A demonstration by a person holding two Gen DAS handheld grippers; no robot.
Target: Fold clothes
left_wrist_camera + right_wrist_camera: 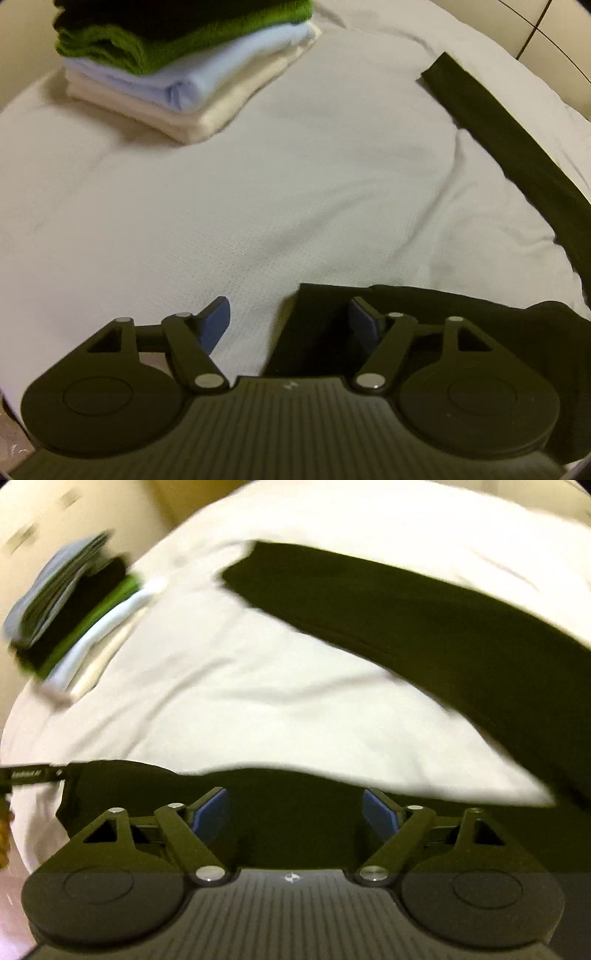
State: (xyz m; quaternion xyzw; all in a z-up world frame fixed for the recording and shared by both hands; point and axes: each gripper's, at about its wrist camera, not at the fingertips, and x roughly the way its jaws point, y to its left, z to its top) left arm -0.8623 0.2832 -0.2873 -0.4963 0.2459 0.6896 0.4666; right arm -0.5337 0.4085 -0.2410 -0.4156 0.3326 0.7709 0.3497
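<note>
Hovering with jaws spread wide, both grippers [290, 323] [295, 812] seemingly straddle the dark garment's [424, 332] near edge.

A soft white bed cover [258, 177] held a stack of folded clothes [184, 62] and a spread-out dark cloth garment [406, 627].

Folded stack [184, 70] on bed [258, 192], far left. Loose garment [517, 147] on bed at right — sleeve stretches toward far right, body lies near edge, under both grippers.
</note>
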